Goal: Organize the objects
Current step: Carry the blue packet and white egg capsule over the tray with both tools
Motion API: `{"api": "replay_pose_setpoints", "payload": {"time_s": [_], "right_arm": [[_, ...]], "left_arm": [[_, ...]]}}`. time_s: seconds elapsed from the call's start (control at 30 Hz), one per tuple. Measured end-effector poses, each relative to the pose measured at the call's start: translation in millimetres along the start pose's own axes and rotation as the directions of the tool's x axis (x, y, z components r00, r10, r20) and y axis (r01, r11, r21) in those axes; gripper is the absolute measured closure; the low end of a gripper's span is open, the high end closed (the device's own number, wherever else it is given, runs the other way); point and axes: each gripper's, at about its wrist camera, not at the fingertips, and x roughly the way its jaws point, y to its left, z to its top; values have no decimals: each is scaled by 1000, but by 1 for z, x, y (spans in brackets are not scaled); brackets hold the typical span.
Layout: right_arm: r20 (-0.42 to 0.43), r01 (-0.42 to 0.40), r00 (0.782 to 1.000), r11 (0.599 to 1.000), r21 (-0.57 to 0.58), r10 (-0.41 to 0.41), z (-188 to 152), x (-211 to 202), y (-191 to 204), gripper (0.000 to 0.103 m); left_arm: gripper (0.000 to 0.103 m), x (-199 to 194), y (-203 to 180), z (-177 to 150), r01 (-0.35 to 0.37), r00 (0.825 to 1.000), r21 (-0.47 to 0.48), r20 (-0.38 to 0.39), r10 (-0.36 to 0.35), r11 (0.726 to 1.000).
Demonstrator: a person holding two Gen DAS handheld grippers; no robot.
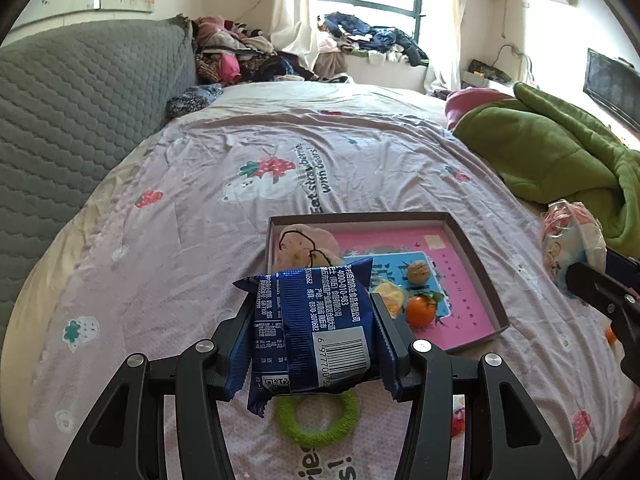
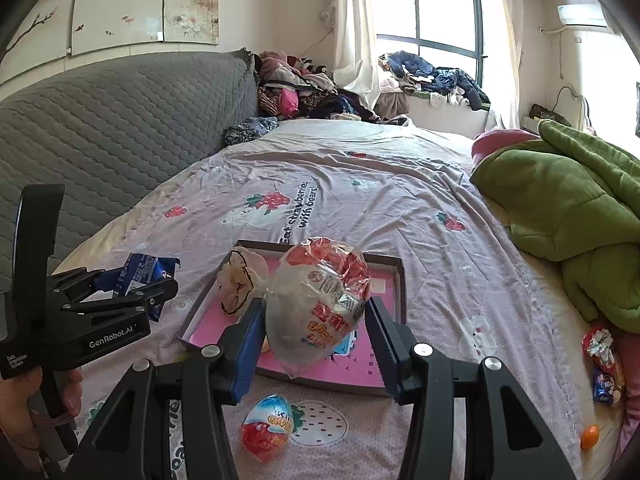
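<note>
My left gripper [image 1: 314, 312] is shut on a blue snack packet [image 1: 316, 320] with a barcode, held above the bed just short of the box. The shallow box [image 1: 472, 264] has a pink floor and holds a beige plush piece [image 1: 304, 240], a walnut [image 1: 418, 272], a mandarin [image 1: 420, 310] and a yellow sweet [image 1: 388, 294]. My right gripper [image 2: 316, 312] is shut on a large plastic-wrapped toy egg [image 2: 320, 304], held over the near edge of the box [image 2: 396, 280]. The left gripper [image 2: 132, 286] and its packet [image 2: 140, 270] show at the left of the right wrist view.
A green fuzzy hair ring [image 1: 316, 420] lies on the sheet under the left gripper. A small surprise egg [image 2: 266, 432] lies before the box. Wrapped sweets [image 2: 600, 348] and a small orange item [image 2: 590, 436] lie at right by the green blanket [image 2: 580, 216]. A grey headboard [image 2: 120, 120] is at left.
</note>
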Motion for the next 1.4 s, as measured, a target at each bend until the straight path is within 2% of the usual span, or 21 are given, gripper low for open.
{"api": "replay_pose_setpoints", "payload": {"time_s": [0.63,1.4], "right_arm": [[-23,25,999,1000,-1,-25,1,29,-7,52],[-124,44,991,999,0,-43,-23,87,-16,52]], "left_arm": [[49,32,5,-2,-5,1000,-9,-24,5,1000],[49,90,6,-22,-8,995,-9,-104,7,1000]]}}
